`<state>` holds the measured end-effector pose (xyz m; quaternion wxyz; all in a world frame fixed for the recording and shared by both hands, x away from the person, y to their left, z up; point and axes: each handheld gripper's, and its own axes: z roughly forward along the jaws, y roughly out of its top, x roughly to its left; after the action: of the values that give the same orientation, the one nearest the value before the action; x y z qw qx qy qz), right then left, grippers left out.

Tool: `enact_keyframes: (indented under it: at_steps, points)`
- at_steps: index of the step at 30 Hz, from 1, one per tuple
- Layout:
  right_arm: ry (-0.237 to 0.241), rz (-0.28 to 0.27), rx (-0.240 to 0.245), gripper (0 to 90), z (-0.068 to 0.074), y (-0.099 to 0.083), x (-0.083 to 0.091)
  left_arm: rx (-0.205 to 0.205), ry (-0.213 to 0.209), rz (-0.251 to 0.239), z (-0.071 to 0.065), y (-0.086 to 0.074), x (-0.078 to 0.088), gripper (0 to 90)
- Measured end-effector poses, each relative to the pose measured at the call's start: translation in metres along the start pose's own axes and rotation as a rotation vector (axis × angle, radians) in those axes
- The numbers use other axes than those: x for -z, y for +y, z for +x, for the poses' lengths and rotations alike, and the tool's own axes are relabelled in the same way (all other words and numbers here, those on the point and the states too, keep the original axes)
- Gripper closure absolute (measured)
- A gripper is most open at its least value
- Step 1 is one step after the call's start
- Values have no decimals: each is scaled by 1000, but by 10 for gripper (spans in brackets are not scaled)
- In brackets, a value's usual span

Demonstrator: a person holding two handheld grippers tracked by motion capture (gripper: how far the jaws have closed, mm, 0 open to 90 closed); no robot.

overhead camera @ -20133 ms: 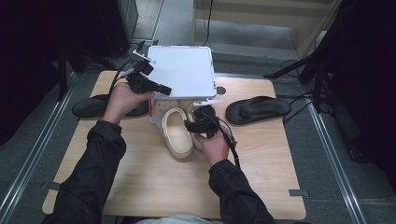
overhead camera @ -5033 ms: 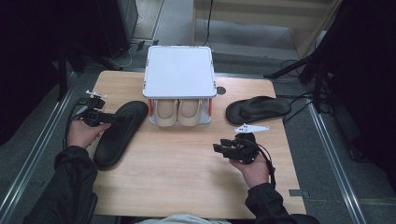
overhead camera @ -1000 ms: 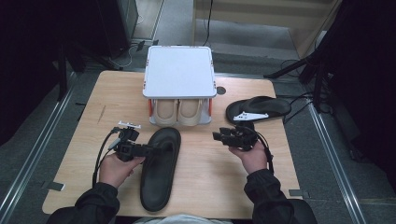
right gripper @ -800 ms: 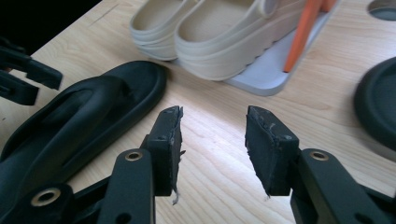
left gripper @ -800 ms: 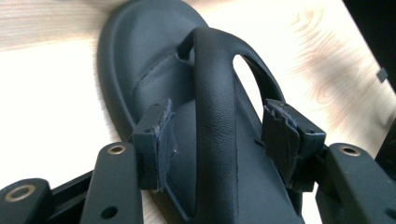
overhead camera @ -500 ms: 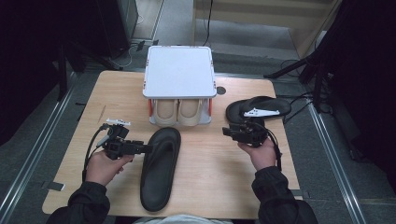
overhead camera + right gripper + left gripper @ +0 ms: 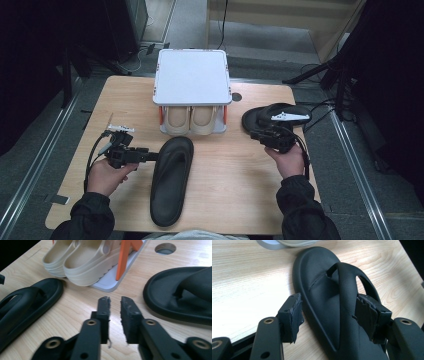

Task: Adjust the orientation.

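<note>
At near left, the left gripper (image 7: 329, 317), spreading, straddles the sandal (image 7: 332, 300), heel cut off; the right gripper (image 7: 114, 307), closing, pinches nothing.

Two matte black flip-flops (image 7: 171, 181) (image 7: 274, 116) flank a white rack (image 7: 191, 76) with orange posts, beige clogs (image 7: 191, 120) beneath, pale woodgrain table (image 7: 235, 180).

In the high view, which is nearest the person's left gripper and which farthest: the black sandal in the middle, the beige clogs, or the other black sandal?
From the left gripper:
1. Black rubber sandal mid-table, right beside its jaws.
2. Beige clogs under the white rack, farther back.
3. Black sandal at the table's right edge, across the table.
</note>
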<state>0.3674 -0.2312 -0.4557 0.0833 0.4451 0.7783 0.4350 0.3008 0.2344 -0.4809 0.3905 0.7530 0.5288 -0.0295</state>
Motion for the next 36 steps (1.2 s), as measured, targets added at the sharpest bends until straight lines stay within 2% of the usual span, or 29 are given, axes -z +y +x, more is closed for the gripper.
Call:
enact_keyframes:
  at_steps: [2,3,5,7,8,9,11,12,14,15,16,17,19,20,22,26,27,28,30,31,33,35,36]
  points:
    - [-4,-3,0,814,-2,1,0,-1,3,5,2,0,0,389]
    - [-21,-2,-9,865,-8,2,1,2,4,7,3,0,-1,389]
    - [-40,-6,-11,900,-13,2,1,6,5,9,4,0,-1,389]
    - [-46,-8,-23,900,-17,2,1,7,5,11,4,0,0,389]
    - [-43,-13,-45,900,-23,2,1,5,3,12,4,0,0,390]
    - [-62,-13,-59,900,-30,2,1,4,5,12,5,0,0,390]
    - [-68,-6,-65,900,-33,2,2,5,4,11,6,0,0,390]
    - [-95,-7,-69,900,-44,4,4,5,4,12,7,1,-1,391]
    - [-96,-8,-79,900,-49,5,5,7,2,13,7,1,-1,392]
    - [-112,-5,-98,900,-60,6,7,9,3,11,7,1,-1,392]
    - [-112,-5,-98,900,-60,6,7,9,3,11,7,1,-1,392]
    - [-120,-5,-114,900,-71,7,8,6,5,16,8,1,-2,392]
    - [-126,-4,-120,900,-75,8,9,4,5,16,8,1,-2,392]
    - [-135,-5,-135,900,-84,10,9,7,0,19,8,1,-3,392]
    - [-141,-6,-138,900,-89,12,9,6,3,19,8,2,-3,391]
    - [-160,-6,-154,900,-107,17,7,-5,3,24,8,2,-4,392]
    - [-169,-12,-166,900,-116,20,7,-6,2,25,8,2,-4,392]
    - [-169,-12,-166,900,-116,20,7,-5,0,25,7,1,-5,392]
    - [-169,-11,-182,900,-126,23,5,-8,5,26,7,1,-5,392]
    - [-184,1,-184,900,-133,26,3,-14,3,24,6,1,-4,392]
    - [-191,0,-182,900,-136,27,2,-22,5,11,5,1,-3,392]
    - [-224,11,-180,900,-146,30,0,-24,5,6,5,1,-2,392]
    - [-224,11,-180,900,-146,30,0,-26,8,5,5,0,-2,392]
